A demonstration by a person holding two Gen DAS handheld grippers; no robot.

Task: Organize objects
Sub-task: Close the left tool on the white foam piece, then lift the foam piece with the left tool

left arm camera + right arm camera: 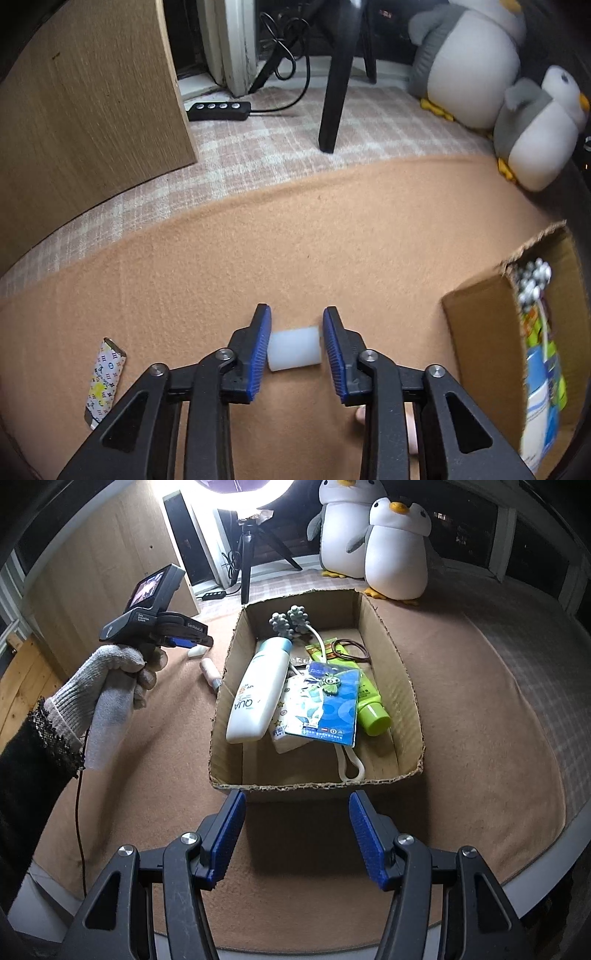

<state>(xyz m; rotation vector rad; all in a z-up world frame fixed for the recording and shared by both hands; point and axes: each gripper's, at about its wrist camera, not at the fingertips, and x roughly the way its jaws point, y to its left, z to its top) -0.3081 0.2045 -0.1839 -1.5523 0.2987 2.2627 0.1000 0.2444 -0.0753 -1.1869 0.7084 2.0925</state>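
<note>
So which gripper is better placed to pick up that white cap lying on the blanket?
Left. The left gripper already straddles the white cap, while the right gripper hangs open before the cardboard box.

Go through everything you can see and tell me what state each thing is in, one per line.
Left tongs: partly closed around the white plastic cylinder, a slight gap on one side.
White plastic cylinder: lying on its side on the tan blanket.
Right tongs: open, empty.
Brown cardboard box: open-topped, partly filled.
White sunscreen bottle: lying in the box.
Green tube: lying in the box, capped.
</note>
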